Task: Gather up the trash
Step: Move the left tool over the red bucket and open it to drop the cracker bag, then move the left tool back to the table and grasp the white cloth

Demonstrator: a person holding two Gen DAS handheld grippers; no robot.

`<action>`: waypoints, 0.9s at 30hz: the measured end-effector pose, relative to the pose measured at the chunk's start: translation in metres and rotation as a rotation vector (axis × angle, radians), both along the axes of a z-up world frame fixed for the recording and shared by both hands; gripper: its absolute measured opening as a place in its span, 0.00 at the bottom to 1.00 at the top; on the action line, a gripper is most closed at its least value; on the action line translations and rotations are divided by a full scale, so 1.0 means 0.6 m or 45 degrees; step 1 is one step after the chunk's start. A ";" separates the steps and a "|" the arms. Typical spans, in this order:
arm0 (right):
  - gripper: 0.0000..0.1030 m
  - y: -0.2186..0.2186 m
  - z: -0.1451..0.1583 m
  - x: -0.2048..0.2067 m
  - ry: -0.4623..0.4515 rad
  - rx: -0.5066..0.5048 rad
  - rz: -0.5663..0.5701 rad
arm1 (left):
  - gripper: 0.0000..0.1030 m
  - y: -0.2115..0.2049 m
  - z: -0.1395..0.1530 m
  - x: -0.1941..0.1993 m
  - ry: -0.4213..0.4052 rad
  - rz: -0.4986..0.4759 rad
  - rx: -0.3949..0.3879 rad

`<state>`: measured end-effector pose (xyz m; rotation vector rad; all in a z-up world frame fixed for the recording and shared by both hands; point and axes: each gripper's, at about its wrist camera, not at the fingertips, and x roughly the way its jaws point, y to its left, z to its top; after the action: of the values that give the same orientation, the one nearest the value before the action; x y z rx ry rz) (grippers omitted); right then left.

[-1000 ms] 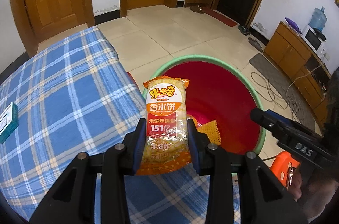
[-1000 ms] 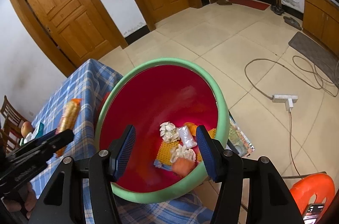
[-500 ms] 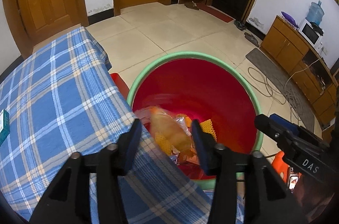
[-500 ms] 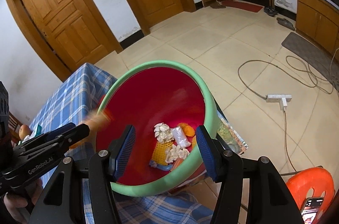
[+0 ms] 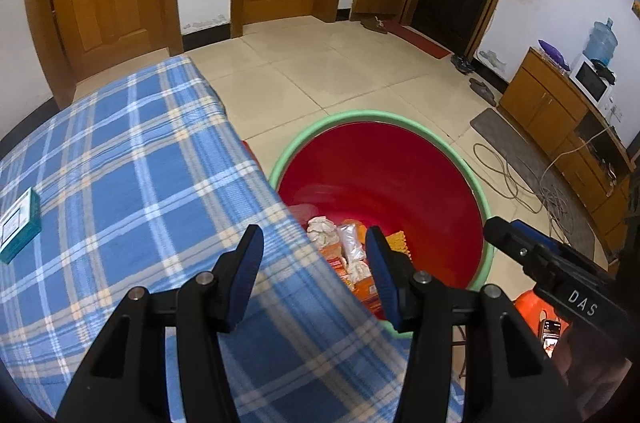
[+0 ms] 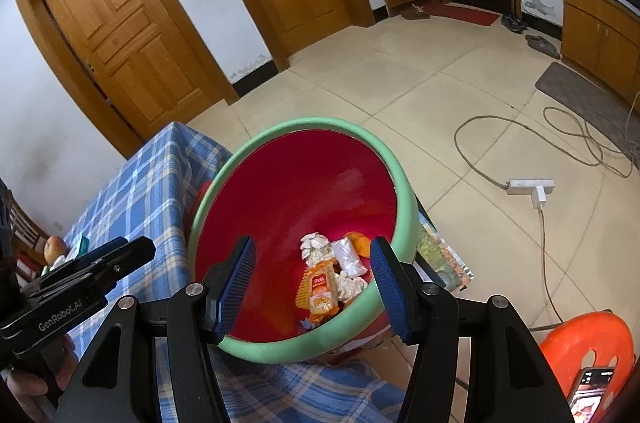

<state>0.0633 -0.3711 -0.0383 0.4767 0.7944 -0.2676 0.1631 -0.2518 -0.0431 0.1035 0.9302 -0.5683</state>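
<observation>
Your left gripper (image 5: pixel 312 263) is at the left, angled downward over the edge of the blue plaid tablecloth (image 5: pixel 120 183). Its jaws stand apart and nothing sits between them; the blue pads (image 5: pixel 248 271) frame only cloth and the near rim of the basin. A teal box (image 5: pixel 18 223) lies on the cloth at about nine o'clock from that gripper, well apart from it.

At the centre, the red basin with a green rim (image 6: pixel 404 199) sits just beside the table's edge. The rice cracker packet (image 6: pixel 320 289), your task's thing, lies inside it on the bottom. In the right wrist view its long axis runs roughly from twelve o'clock to six o'clock, tipped a little toward seven, with the printed red label nearer the twelve o'clock end. Around the packet lie crumpled white paper (image 6: pixel 316 247) at twelve o'clock, a clear plastic wrapper (image 6: pixel 348 257) at one o'clock, and an orange scrap (image 6: pixel 358 239) beyond that. More white paper touches the packet's right side.

Your right gripper (image 6: pixel 312 283) is also pitched downward, directly over the basin's near rim. Its jaws are parted and grip nothing; the packet shows between them, far below in the basin.

At four o'clock from the basin, an orange plastic stool (image 6: pixel 588 343) stands on the tiled floor, a phone (image 6: pixel 592 389) resting on it.
</observation>
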 end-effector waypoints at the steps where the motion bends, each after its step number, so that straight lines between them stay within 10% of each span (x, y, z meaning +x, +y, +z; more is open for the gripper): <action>1: 0.59 0.004 0.002 0.000 -0.002 -0.001 0.002 | 0.51 0.006 0.002 -0.002 -0.001 0.009 0.000; 27: 0.64 0.136 0.054 0.015 -0.078 -0.023 0.165 | 0.51 0.245 0.047 -0.012 -0.084 0.332 -0.032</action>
<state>0.0725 -0.2896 -0.0056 0.4129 0.7594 -0.1394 0.1560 -0.1050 -0.0150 -0.0217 0.8557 -0.3330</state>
